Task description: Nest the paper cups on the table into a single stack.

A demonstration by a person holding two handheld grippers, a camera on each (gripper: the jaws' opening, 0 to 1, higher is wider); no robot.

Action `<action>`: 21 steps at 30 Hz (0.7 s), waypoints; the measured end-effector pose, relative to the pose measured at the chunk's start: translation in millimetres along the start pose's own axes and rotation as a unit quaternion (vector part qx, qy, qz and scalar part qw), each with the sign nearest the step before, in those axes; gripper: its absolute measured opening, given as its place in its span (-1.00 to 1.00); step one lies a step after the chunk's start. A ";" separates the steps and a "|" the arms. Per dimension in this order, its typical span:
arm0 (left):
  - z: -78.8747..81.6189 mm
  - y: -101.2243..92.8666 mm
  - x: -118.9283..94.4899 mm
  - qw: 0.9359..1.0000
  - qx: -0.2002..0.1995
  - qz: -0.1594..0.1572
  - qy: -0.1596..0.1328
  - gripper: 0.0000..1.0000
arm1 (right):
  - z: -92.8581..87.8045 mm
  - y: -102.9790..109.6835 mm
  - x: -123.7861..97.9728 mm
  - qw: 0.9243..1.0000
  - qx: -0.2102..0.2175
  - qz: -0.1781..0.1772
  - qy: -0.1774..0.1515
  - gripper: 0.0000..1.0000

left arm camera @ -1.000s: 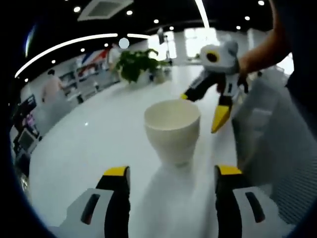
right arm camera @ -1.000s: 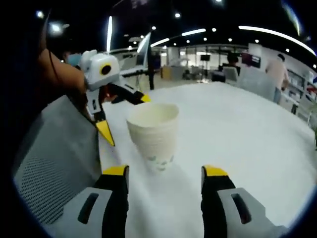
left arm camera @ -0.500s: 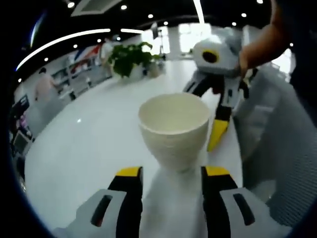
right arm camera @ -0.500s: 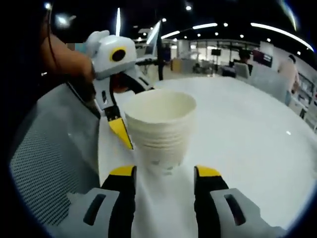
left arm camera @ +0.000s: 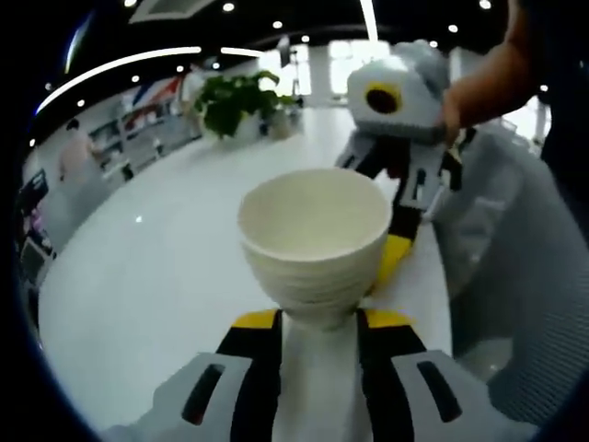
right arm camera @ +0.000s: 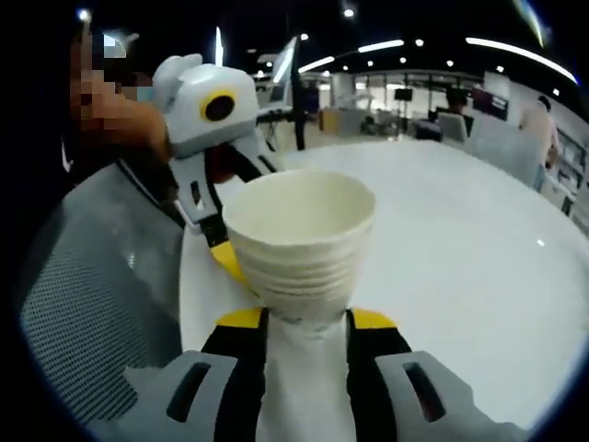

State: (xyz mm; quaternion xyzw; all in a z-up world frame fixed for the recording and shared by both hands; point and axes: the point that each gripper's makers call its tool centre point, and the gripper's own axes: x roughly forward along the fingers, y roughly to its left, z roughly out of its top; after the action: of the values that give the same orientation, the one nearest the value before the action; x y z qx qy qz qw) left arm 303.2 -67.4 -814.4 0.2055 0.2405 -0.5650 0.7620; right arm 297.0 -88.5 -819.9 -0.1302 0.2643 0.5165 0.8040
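Both grippers had closed in since a moment before: the left gripper (left arm camera: 317, 320) and the right gripper (right arm camera: 306, 319) each pinched the paper cup stack (left arm camera: 314, 241) at frame centre.

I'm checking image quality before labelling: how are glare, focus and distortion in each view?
Left gripper view: paper cup stack fairly sharp, bright window glare washes out the far table, fisheye bends the ceiling light strips. Right gripper view: paper cup stack reasonably sharp, background people soft, white table overexposed, ceiling dark.
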 end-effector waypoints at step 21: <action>12.0 31.6 1.4 1.000 -0.006 -0.008 0.023 -0.41 | 17.7 -29.8 6.0 1.000 -0.005 0.021 0.000 -0.42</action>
State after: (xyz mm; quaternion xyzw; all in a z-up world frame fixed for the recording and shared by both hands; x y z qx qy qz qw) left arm 335.5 -66.8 -804.4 0.2120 0.2630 -0.5645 0.7531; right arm 330.8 -88.3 -810.5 -0.1283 0.2641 0.5349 0.7922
